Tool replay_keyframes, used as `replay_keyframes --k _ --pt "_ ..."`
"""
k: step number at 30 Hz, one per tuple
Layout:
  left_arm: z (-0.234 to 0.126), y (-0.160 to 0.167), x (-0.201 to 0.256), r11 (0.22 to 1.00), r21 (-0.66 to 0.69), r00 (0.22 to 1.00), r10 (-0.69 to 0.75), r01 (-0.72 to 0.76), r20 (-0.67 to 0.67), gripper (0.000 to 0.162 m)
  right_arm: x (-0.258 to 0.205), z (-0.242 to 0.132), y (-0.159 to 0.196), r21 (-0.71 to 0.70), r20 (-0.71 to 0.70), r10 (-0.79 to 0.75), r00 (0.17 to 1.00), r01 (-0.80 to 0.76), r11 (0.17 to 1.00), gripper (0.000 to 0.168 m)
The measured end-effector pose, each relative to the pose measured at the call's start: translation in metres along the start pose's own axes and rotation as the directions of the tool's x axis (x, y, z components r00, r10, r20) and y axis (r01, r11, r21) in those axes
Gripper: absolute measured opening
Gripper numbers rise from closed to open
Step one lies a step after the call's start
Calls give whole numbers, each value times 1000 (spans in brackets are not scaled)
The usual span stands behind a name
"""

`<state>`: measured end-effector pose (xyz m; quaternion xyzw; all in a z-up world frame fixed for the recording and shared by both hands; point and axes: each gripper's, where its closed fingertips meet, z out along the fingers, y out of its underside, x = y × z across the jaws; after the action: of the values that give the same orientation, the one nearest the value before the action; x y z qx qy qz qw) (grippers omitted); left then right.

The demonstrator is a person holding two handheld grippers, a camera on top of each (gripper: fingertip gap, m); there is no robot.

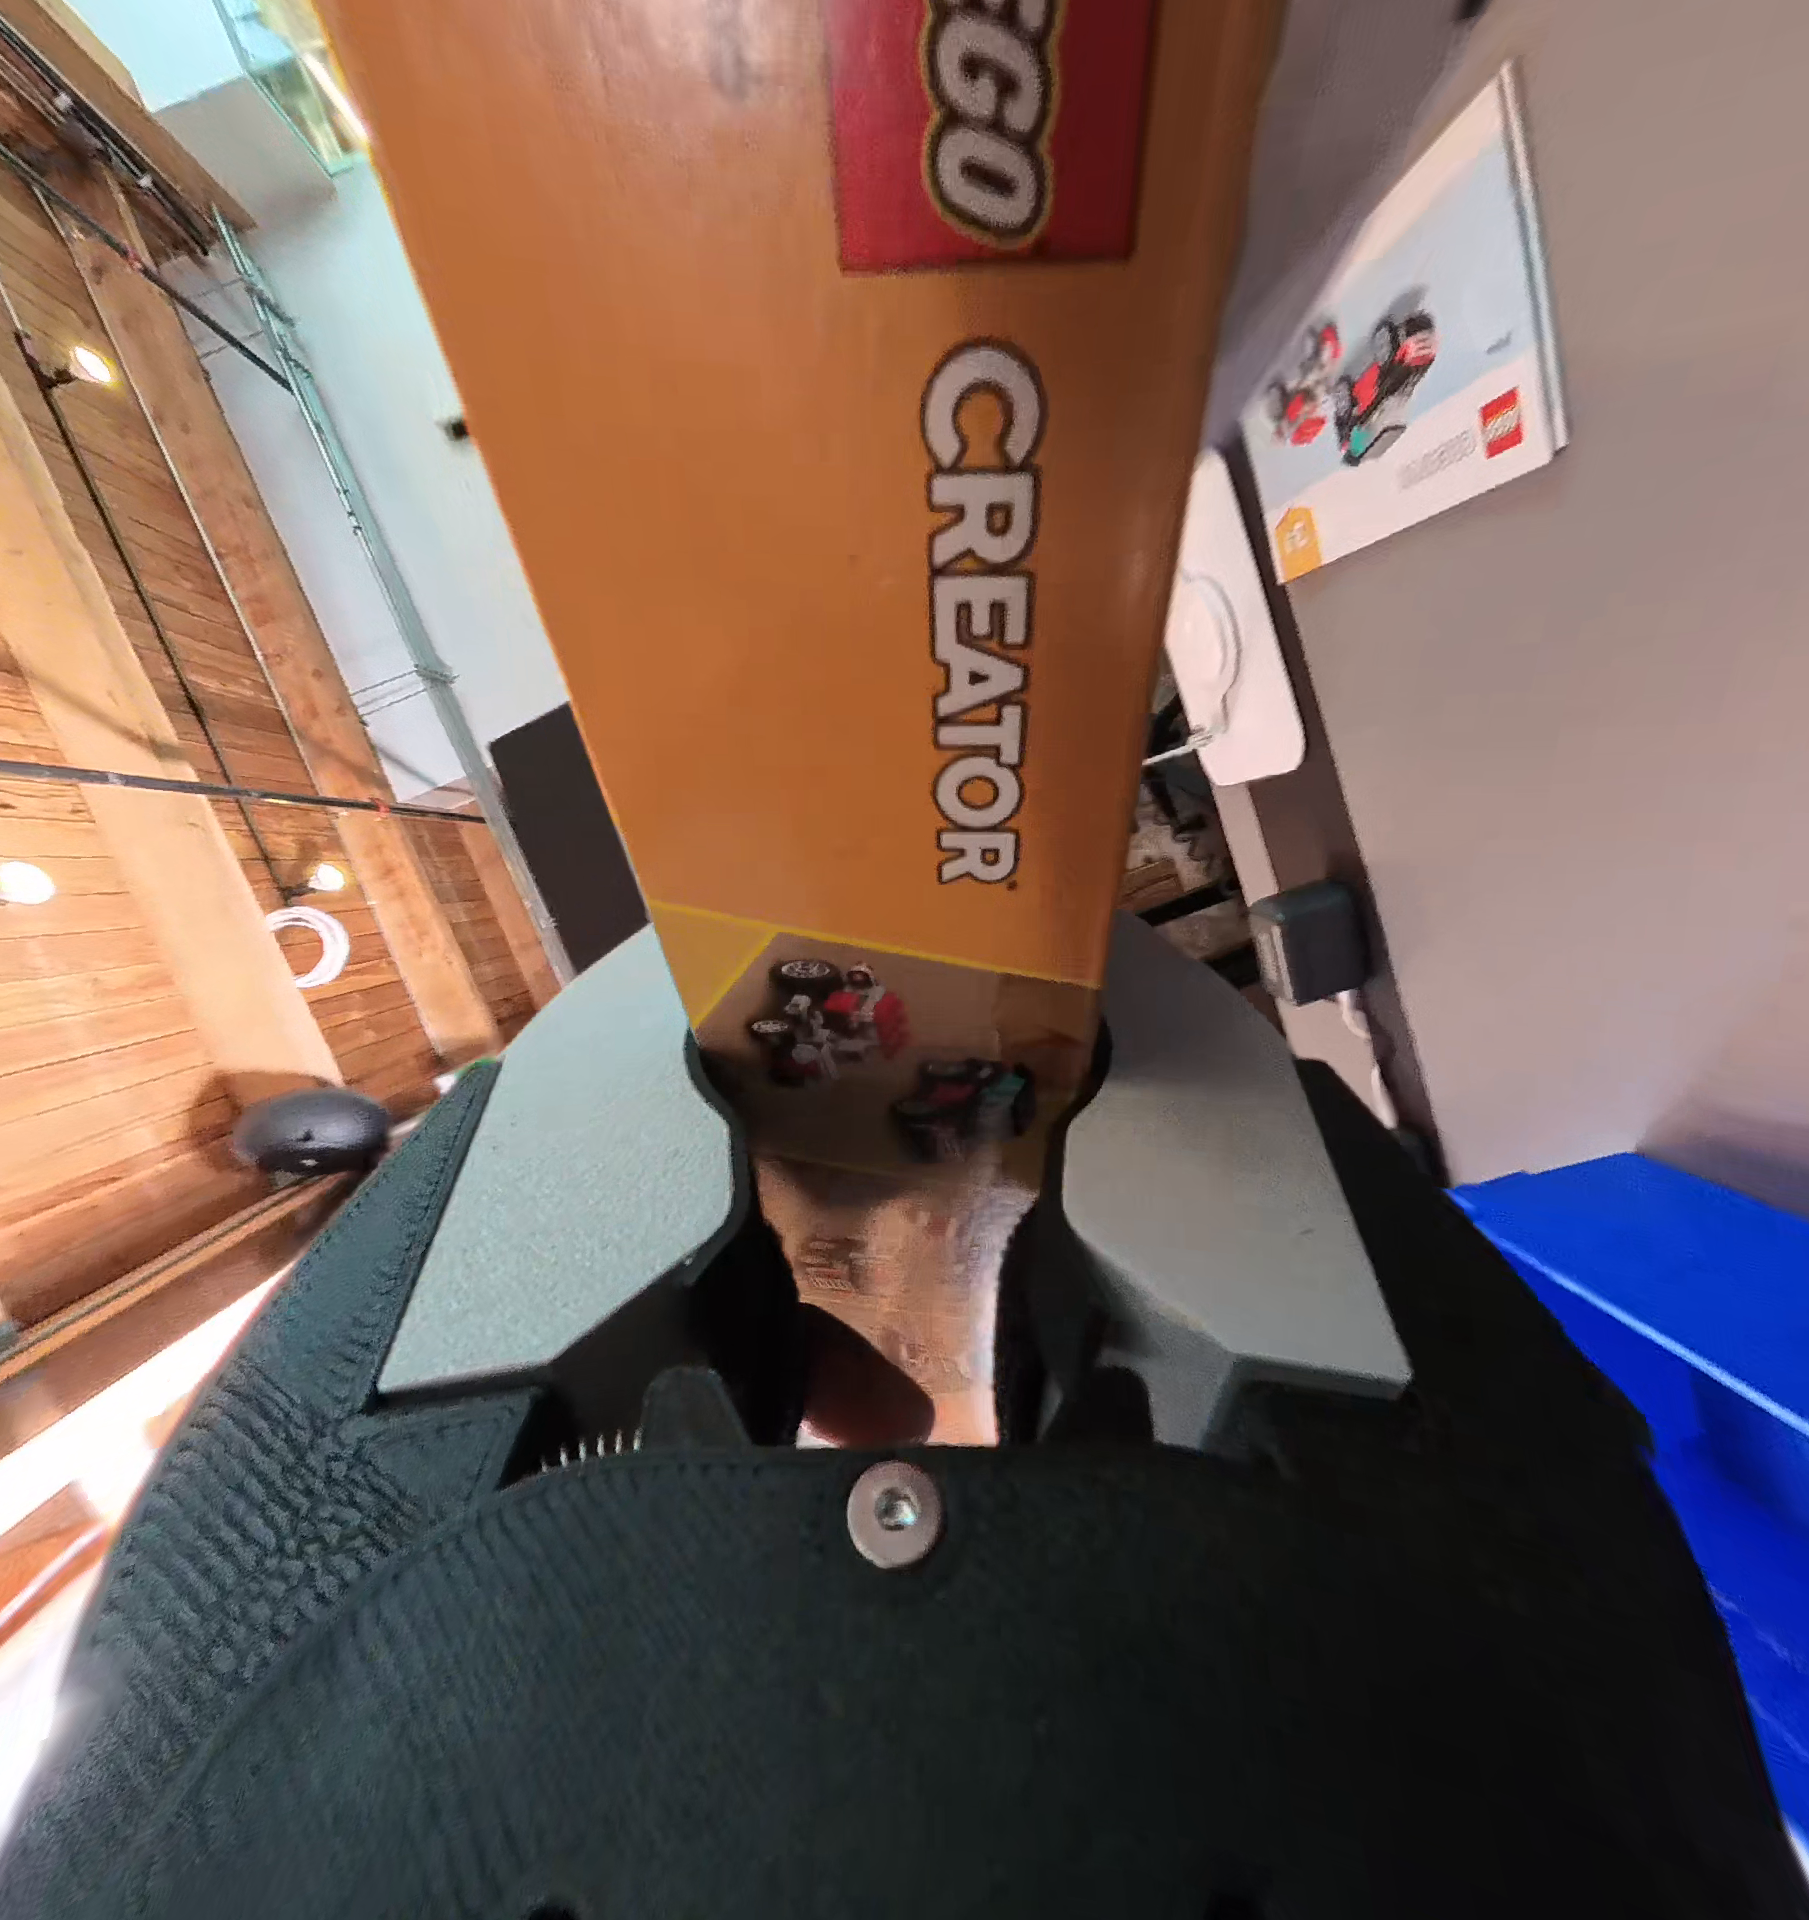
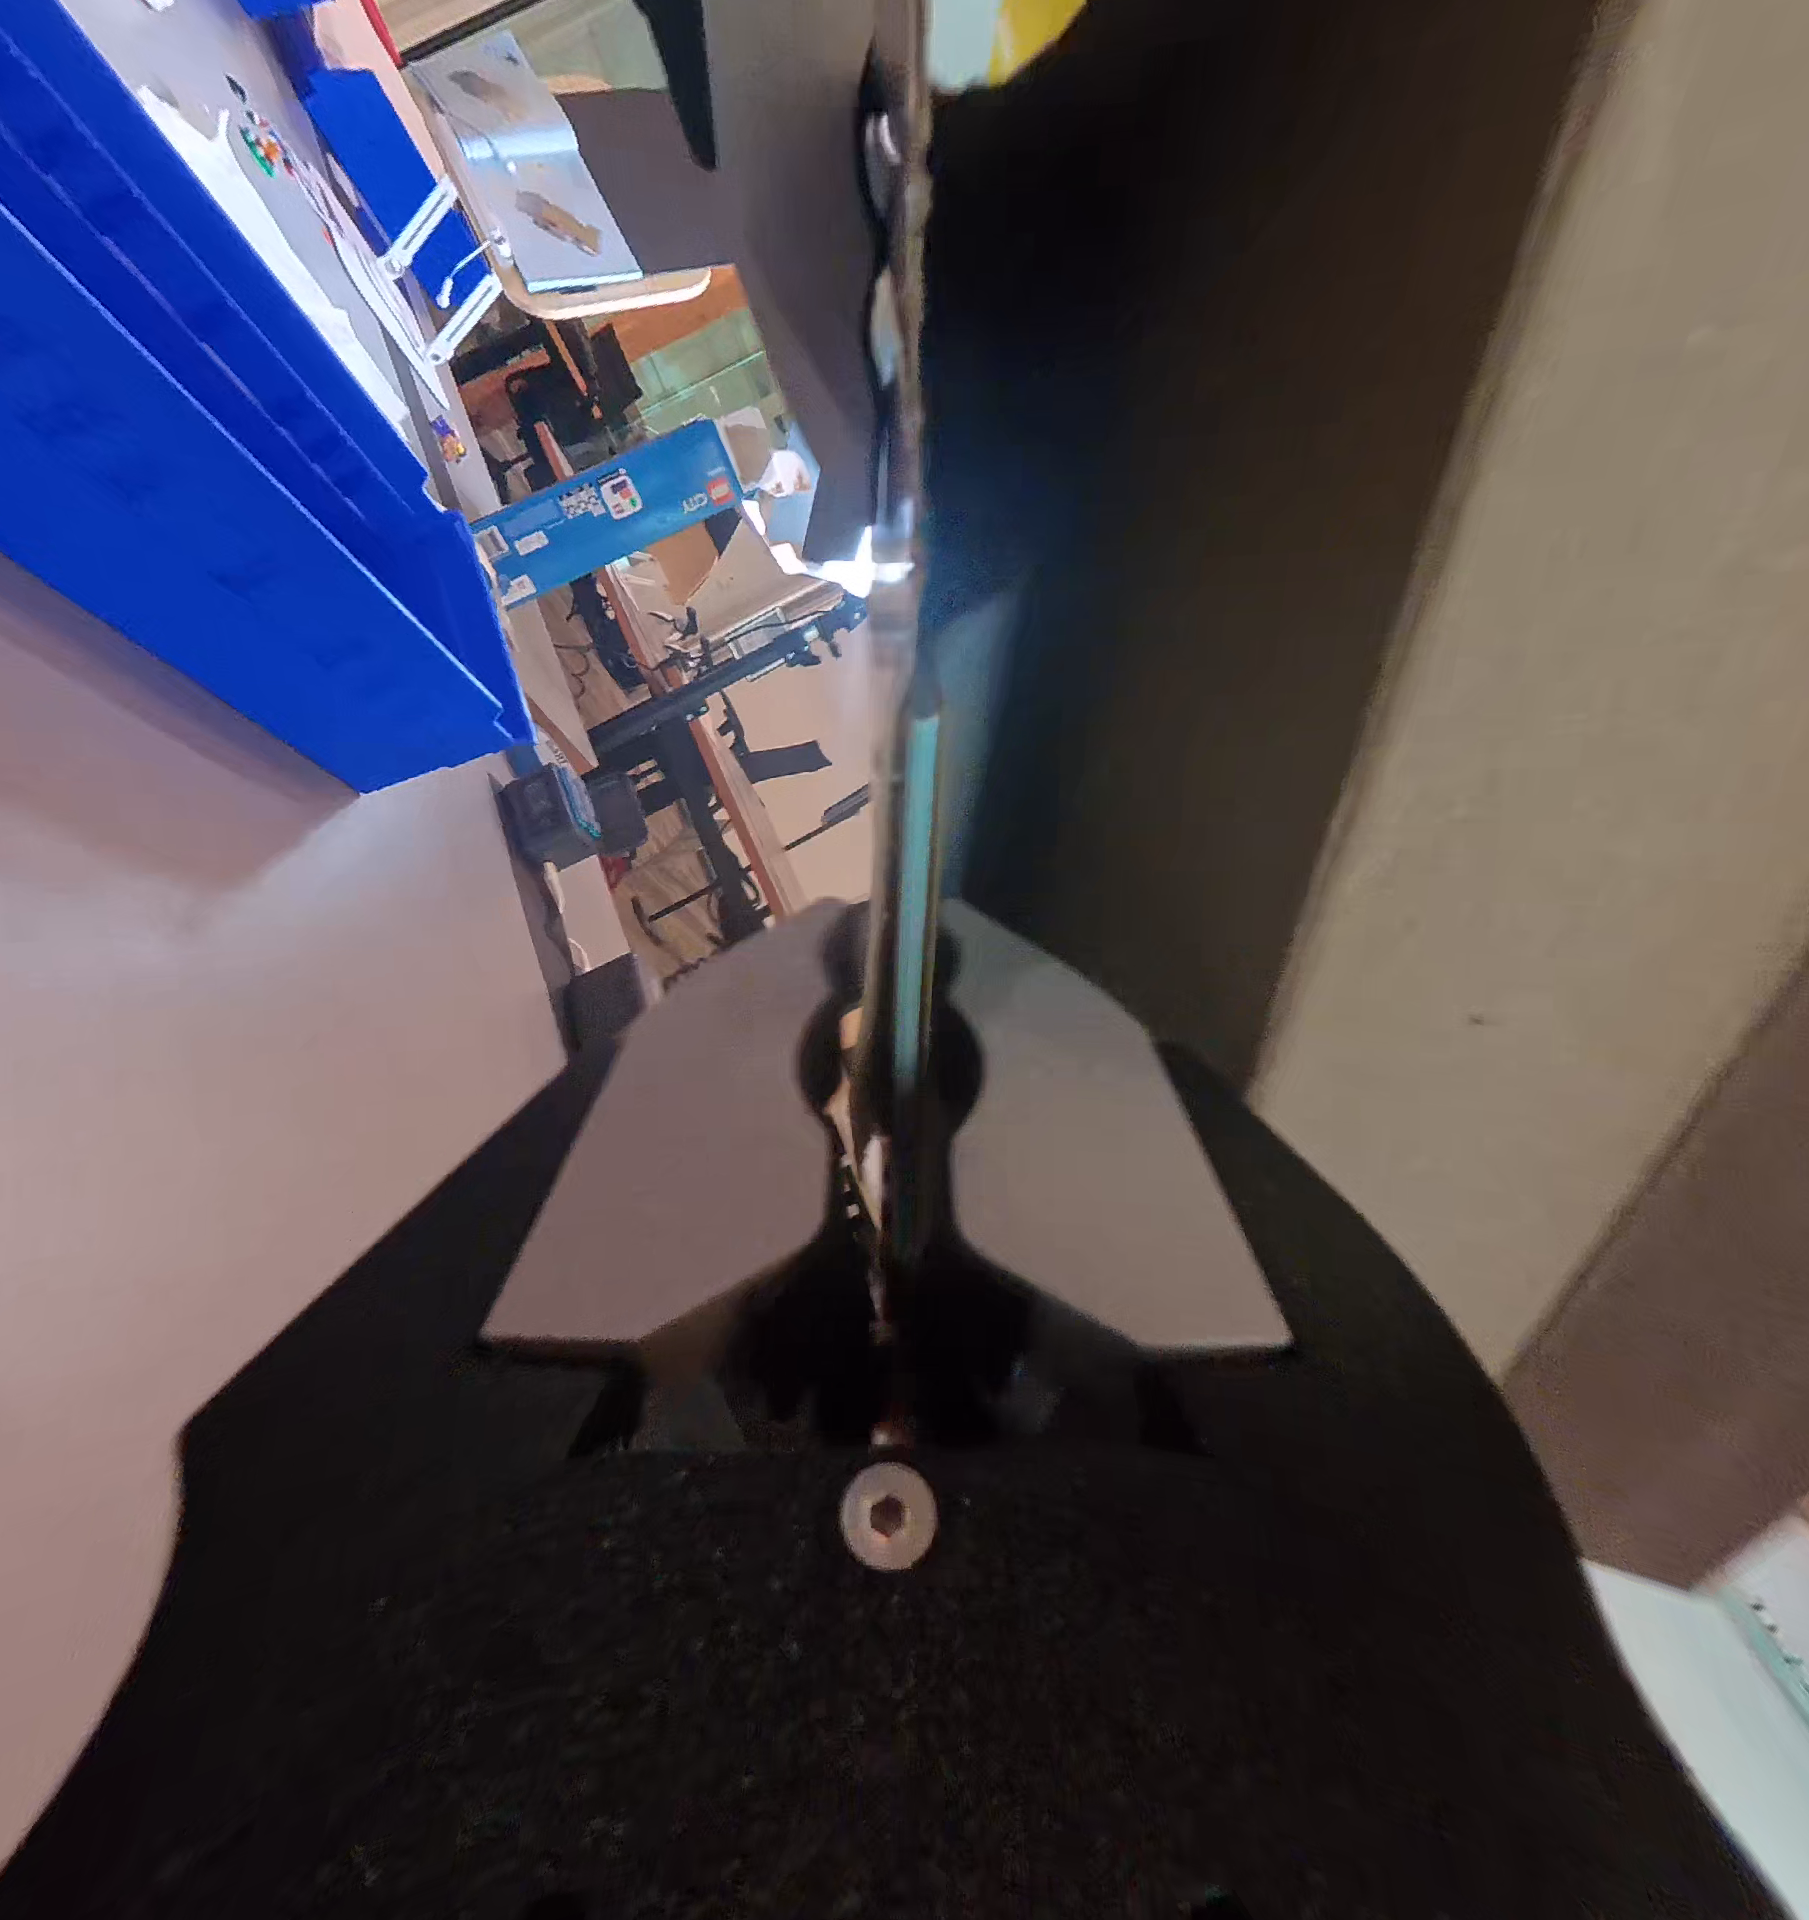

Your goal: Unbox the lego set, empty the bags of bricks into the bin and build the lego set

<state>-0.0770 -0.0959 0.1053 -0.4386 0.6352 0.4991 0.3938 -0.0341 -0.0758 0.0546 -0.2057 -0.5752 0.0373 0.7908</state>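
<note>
The left gripper (image 1: 895, 1029) is clamped across the narrow side of the lego box (image 1: 775, 520), a smooth cardboard carton with a glossy orange-yellow face, a red logo square and white lettering. Its 2 fingers (image 1: 588, 1164) carry flat, matte grey pads on rough-grained black printed plastic; a round steel screw head sits at the base. The box runs forward out of the grip and fills the middle of the left wrist view, held clear of the grey table (image 1: 1606, 831).

On that table lies the instruction booklet (image 1: 1409, 384), thin and pale blue, printed with small vehicles. Beside it sits a rounded white device (image 1: 1232, 644), and a dark grey adapter (image 1: 1305, 940) clings near the table edge. A corner of the blue bin (image 1: 1689, 1351), hard ribbed plastic, shows at lower right; its inside is hidden.

The right gripper (image 2: 895, 997) is pinched on a thin flap (image 2: 905, 727) seen edge-on, a ragged cardboard strip with a pale blue printed side. Right of it spreads a plain brown-grey cardboard panel (image 2: 1502, 623); I cannot tell for certain that it belongs to the same carton.

Only the right wrist view shows the blue bin (image 2: 183, 499) from its long side, loose small pieces on the table behind it, and a second, blue lego box (image 2: 609, 520) lying farther off. Only the left wrist view shows the wooden plank wall (image 1: 100, 935) with lamps.
</note>
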Motion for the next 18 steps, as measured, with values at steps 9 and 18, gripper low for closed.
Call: replay_keyframes --k 9,18 --pt "14 8 58 879 129 888 -455 459 -61 59 -9 -37 11 -47 203 -130 970 142 989 5" --pt "40 20 106 728 166 744 -665 665 -66 59 -5 -57 26 -120 329 -61 943 106 987 1"
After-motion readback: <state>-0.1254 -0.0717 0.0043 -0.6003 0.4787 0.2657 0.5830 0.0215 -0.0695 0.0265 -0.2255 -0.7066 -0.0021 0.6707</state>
